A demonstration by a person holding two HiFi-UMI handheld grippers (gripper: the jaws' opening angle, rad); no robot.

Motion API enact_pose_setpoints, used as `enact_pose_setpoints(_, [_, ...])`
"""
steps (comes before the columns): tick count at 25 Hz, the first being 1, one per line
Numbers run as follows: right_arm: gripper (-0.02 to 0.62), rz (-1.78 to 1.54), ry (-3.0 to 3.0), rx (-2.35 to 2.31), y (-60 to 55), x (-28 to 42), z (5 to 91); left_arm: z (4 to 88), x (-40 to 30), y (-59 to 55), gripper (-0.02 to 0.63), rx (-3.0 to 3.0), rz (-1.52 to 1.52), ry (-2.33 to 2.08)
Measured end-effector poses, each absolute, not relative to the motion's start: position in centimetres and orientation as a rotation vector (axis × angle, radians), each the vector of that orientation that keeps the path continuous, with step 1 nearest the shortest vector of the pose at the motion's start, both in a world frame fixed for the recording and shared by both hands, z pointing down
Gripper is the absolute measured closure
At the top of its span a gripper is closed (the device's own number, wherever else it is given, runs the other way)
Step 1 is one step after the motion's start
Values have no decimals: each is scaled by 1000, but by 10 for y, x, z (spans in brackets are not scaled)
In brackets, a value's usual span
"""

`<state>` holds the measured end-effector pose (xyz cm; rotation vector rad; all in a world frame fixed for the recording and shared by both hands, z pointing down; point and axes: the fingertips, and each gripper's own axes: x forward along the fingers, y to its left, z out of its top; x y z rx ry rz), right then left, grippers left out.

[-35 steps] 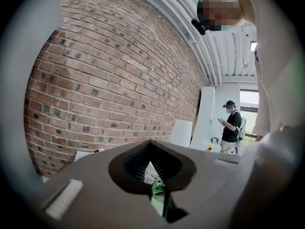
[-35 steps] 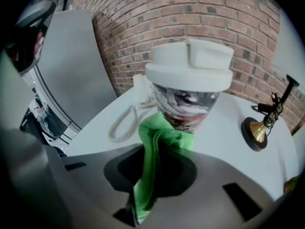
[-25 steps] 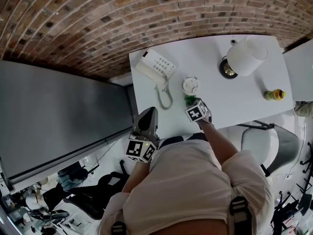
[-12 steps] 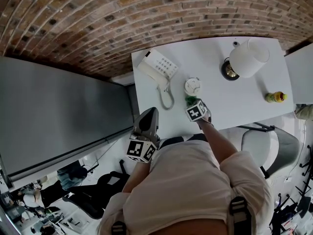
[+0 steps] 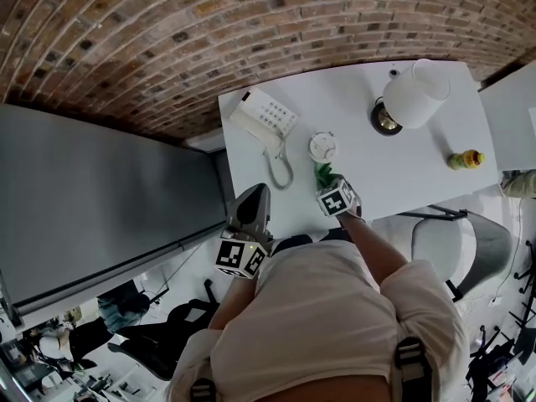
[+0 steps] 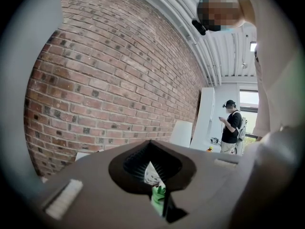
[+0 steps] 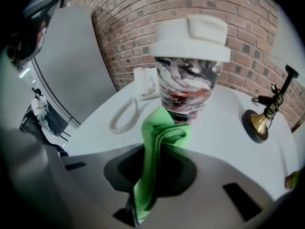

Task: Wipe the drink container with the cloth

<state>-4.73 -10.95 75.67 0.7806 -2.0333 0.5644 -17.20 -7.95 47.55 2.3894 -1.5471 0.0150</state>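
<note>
In the head view, the drink container stands lid-up at upper centre on the white table, with the right gripper just below it. In the left gripper view, the left gripper has its jaws pressed together on nothing. In the right gripper view, the jaws clamp the green cloth, whose folded end points up at the lower wall of the upright container.

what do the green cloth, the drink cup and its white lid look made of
The green cloth: soft fabric, probably microfibre; matte, fuzzy, folding limply.
The drink container: paper or thin plastic, hard to tell; marbled print, slight sheen.
The lid: probably moulded plastic; matte white with a raised tab.
</note>
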Motion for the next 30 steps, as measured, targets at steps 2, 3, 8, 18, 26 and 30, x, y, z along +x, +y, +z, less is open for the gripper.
enact_pose_setpoints(2, [554,561,-2061,790,-105,-47,745,473,-171,-79,606,2401,14,-1546])
enact_pose_setpoints(3, [554,557,-2074,800,-104,-46,737,473,-171,-79,606,2404,14,-1546])
enact_pose_setpoints(8, [554,538,-2159,870,-102,-44,695,466,-171,-75,606,2421,-1,-1543])
enact_pose_setpoints(18, [554,457,-2420,1117,-97,-41,574,442,-165,-72,606,2482,-35,-1577])
enact_pose_setpoints(26, [554,345,-2648,1270,-113,-28,472,416,-166,-69,606,2535,-58,-1647])
enact_pose_setpoints(30, [554,261,-2706,1277,-111,-24,440,407,-169,-66,606,2533,-94,-1687])
